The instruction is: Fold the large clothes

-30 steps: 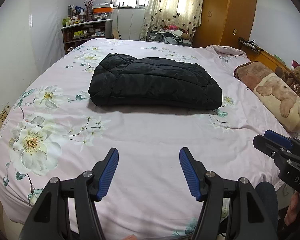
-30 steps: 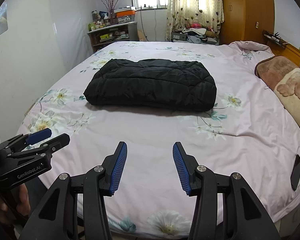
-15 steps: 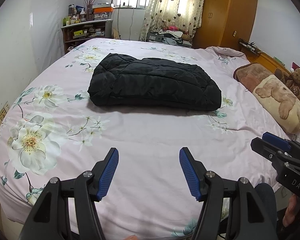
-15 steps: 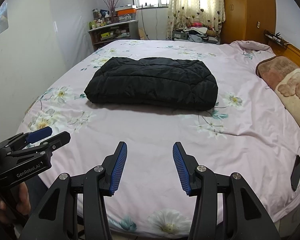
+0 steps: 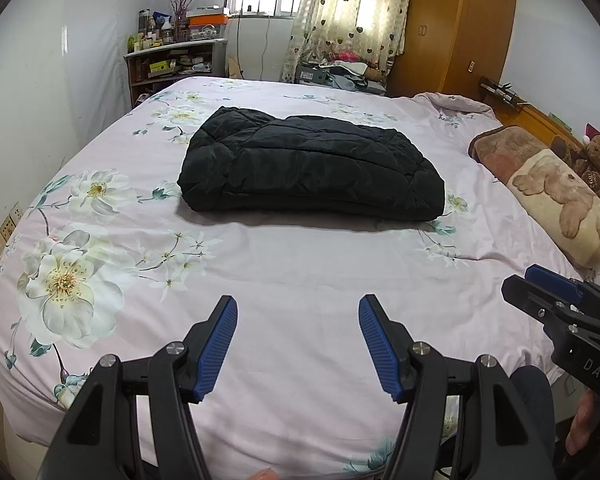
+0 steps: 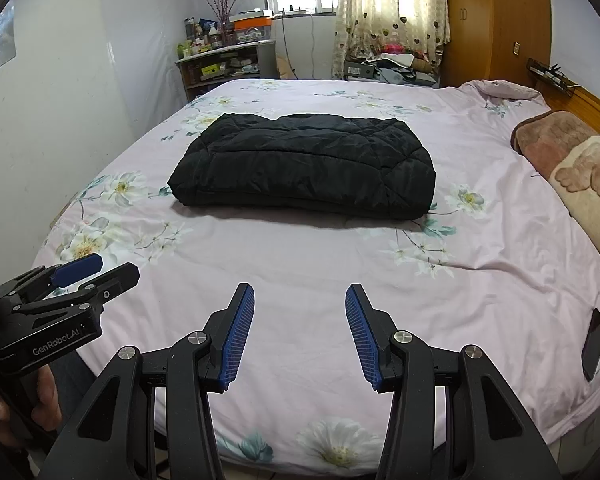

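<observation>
A black quilted jacket [image 5: 308, 168] lies folded into a thick rectangle in the middle of the pink flowered bed [image 5: 300, 272]; it also shows in the right wrist view [image 6: 304, 166]. My left gripper [image 5: 298, 312] is open and empty, held over the bed's near edge, well short of the jacket. My right gripper [image 6: 300, 300] is open and empty at the same near edge. Each gripper shows at the side of the other's view: the right one [image 5: 540, 292] and the left one [image 6: 96, 270].
A brown teddy-bear pillow [image 5: 548, 188] lies along the right side of the bed. A dark phone [image 6: 594, 344] lies on the bed's near right corner. Shelves [image 5: 172, 64], curtains and a wooden wardrobe [image 5: 456, 28] stand beyond the far end. A white wall runs on the left.
Both grippers have drifted very slightly; the jacket sits a touch lower in the views. Jaws stay open and the jacket has not moved.
</observation>
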`<state>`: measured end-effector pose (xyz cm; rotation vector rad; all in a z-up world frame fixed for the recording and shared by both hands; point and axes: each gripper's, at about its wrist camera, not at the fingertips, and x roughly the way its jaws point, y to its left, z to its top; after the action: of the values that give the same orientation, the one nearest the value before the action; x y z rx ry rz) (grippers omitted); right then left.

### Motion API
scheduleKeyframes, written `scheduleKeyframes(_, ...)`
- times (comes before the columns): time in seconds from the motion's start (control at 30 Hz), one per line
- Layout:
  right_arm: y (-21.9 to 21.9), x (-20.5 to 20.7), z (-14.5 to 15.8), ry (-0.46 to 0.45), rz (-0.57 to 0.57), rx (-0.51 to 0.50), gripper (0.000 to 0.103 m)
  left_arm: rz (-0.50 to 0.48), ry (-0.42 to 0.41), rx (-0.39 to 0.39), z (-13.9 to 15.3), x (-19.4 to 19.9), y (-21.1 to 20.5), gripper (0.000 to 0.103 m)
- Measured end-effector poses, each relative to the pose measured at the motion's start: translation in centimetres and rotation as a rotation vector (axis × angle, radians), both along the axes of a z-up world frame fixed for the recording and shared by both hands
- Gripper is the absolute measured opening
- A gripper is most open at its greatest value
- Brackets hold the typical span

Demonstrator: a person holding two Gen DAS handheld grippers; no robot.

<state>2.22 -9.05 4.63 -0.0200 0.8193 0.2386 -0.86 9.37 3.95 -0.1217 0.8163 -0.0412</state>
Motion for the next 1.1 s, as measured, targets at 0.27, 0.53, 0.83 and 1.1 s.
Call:
scheduleKeyframes(0.27, 0.06, -0.01, -0.02, 0.001, -0.001, -0.001, 0.048, -0.004, 0.000, -0.004, -0.04, -0.14, -0.38, 0.065)
scheduleKeyframes(0.53, 0.05, -0.01, -0.11, 0.002, 0.000, -0.001, 0.048, -0.005, -0.006, -0.004, 0.03, -0.18, -0.58, 0.065)
scheduleKeyframes(0.83, 0.10, -0.01, -0.10, 0.002, 0.001, -0.001, 0.048, -0.008, 0.000, 0.009, -0.07, -0.19, -0.87, 0.066)
scheduleKeyframes(1.1, 0.13, -0.02, -0.24, 0.005, 0.000, 0.000, 0.048, -0.005, -0.001, -0.004, -0.25, -0.18, -0.49, 0.066)
